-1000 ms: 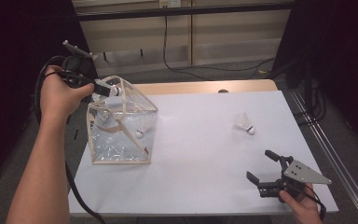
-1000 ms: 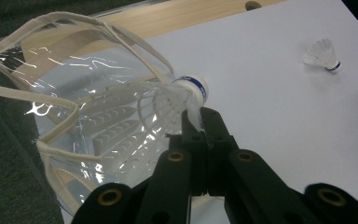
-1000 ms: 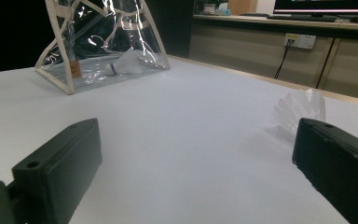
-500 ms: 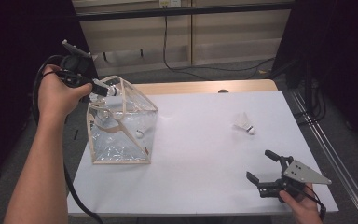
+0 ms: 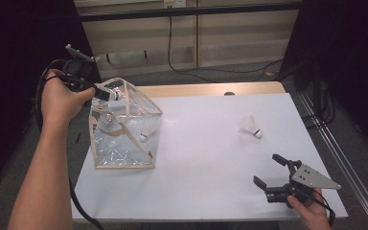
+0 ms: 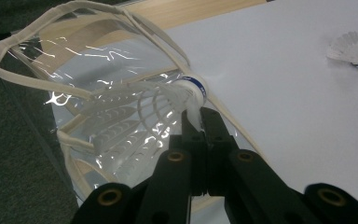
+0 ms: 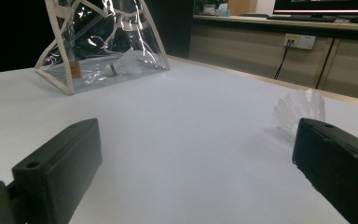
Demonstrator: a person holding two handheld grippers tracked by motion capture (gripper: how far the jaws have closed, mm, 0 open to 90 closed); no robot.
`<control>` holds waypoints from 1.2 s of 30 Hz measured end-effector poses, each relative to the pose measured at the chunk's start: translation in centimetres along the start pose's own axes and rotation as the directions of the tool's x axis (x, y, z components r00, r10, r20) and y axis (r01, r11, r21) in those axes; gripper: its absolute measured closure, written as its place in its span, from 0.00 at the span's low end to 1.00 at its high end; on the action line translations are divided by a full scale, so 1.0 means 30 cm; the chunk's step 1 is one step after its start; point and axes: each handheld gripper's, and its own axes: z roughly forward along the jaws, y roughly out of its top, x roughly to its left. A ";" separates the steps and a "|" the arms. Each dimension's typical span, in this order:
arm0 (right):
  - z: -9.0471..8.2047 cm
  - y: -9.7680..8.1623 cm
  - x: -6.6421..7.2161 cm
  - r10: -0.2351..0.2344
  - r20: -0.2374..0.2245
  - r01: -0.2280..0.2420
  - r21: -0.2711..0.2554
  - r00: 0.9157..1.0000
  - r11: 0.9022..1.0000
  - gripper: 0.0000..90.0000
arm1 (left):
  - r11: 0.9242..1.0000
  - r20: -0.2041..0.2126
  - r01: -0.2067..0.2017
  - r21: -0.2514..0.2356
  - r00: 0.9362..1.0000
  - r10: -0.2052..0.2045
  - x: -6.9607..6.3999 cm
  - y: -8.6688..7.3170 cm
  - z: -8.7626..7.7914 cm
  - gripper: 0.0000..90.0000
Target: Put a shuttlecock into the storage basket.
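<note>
Left gripper [image 5: 106, 93]: held at the top of the bag's mouth, at the left of the tabletop; its jaws are pinched together on the cork end of a shuttlecock [image 6: 140, 114].
Held shuttlecock: white feathers, a blue band round the cork; in the left gripper view the feathers point into the bag's opening, the cork toward the jaws.
Bag [image 5: 124, 143]: clear plastic with cream trim and straps, standing upright near the left edge of the tabletop, mouth open upward.
Inside the bag: a second shuttlecock [image 5: 145, 136] lies low against the right wall; the right gripper view shows it [image 7: 123, 65] through the plastic.
Loose shuttlecock [image 5: 251, 127]: on its side on the tabletop [image 5: 211, 158], right of centre, well apart from the bag.
Right gripper [image 5: 274, 176]: low over the near right corner, jaws spread wide with nothing between them, pointing across the tabletop; the loose shuttlecock lies farther off, beyond the right jaw in its own view.
</note>
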 end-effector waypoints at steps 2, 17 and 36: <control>0.000 0.000 0.000 0.000 0.000 0.000 -0.001 1.000 1.000 0.01 | 1.000 -0.006 -0.002 -0.001 1.000 0.002 0.004 -0.001 0.004 1.00; 0.000 0.000 0.000 0.001 0.000 -0.001 -0.001 1.000 1.000 0.01 | 1.000 -0.038 0.015 0.010 0.999 -0.014 0.026 -0.004 0.035 1.00; -0.002 0.000 -0.002 0.001 0.003 -0.001 -0.002 1.000 1.000 0.01 | 1.000 -0.054 0.011 0.025 0.998 -0.009 0.023 0.010 0.070 1.00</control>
